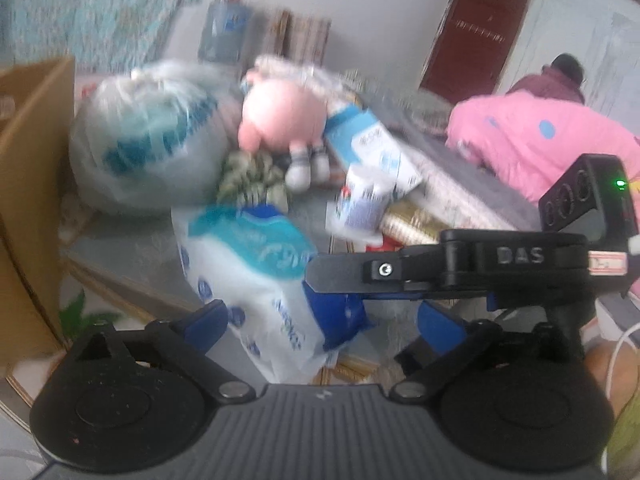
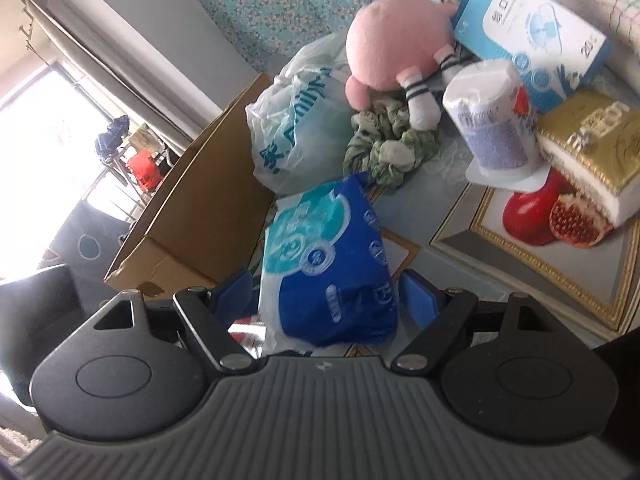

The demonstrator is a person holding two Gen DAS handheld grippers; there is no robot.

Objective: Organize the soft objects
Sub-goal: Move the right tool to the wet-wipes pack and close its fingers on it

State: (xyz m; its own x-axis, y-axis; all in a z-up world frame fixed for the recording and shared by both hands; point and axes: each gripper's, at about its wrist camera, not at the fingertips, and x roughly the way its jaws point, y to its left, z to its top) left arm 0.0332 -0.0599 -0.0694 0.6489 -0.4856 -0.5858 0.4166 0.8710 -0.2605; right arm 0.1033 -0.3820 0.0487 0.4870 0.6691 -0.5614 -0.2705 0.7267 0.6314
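A: Where does the blue-and-white plastic tissue pack (image 2: 326, 264) sit relative to the tongs?

B: Right wrist view: it lies between the blue pads of the right tongs (image 2: 326, 294), near end down by the tongs' base. The pads close on both flanks of the pack; they hold it. Left wrist view: the same pack lies just ahead of the left tongs (image 1: 324, 322), which stand wide, pads clear of it. The right tongs' black arm crosses there from the right, marked "DAS".

A: Orientation of the pack?

B: Long axis runs along the right tongs' fingers, far end pointing toward the pile on the patterned bench (image 2: 460, 216). Teal oval label faces up; its print is not readable.

A: Other writing?

B: The light-blue cardboard box (image 2: 532, 36) shows "20" plus Chinese characters. The gold-wrapped tissue packet (image 2: 592, 136) has embossed characters I cannot read. The translucent plastic bag (image 2: 296, 128) carries large blue characters. The pink plush toy with striped socks (image 2: 400, 46) lies between bag and box, touching the green-and-white scrunched cloth (image 2: 390, 146).
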